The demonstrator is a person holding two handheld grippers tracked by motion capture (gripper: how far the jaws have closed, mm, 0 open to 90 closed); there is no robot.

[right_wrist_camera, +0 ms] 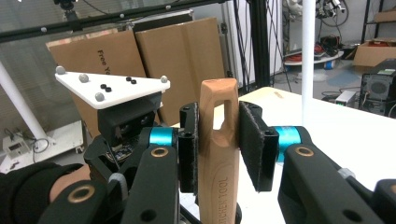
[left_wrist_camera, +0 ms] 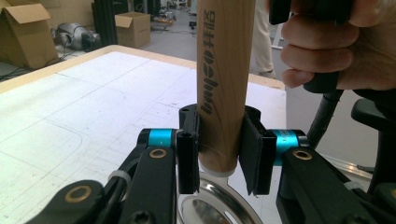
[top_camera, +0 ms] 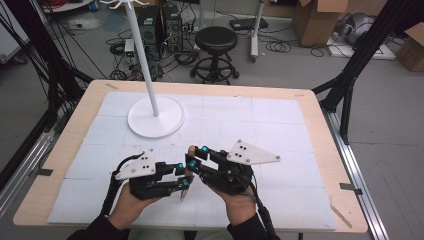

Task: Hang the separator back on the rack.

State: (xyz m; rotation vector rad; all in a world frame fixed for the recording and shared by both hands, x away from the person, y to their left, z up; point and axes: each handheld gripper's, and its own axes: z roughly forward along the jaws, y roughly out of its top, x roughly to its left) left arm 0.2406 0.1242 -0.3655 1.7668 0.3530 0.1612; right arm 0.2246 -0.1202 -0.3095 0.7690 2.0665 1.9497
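From the high view, both hands meet low over the near middle of the table [top_camera: 320,150], which is covered with white squared sheets inside a pale wooden rim. The left gripper [top_camera: 183,176] and the right gripper [top_camera: 195,156] close in on one wooden handle [top_camera: 190,150], of which just the rounded end peeks out between them, standing roughly upright. Behind them a white stand [top_camera: 156,116] rises from its round base, and farther back on the grey floor sit a black stool [top_camera: 216,47], computer towers and cardboard boxes.

In the left gripper view, the left gripper [left_wrist_camera: 219,149] is clamped on the wooden handle [left_wrist_camera: 224,79] near its lower end, the pads pressing both sides. The handle's long axis runs straight up out of the frame, printed lettering along it; just under its end lies a shiny metal part (too little of it shows to name it). The other hand [left_wrist_camera: 336,46] grips its own tool at upper right.

In the right gripper view, the right gripper [right_wrist_camera: 219,144] holds the same wooden handle [right_wrist_camera: 218,154] by its upper part, jaws closed against it, the slotted tip pointing up. The left gripper's white plate [right_wrist_camera: 112,86] sits just beside it, cardboard boxes [right_wrist_camera: 154,60] behind.
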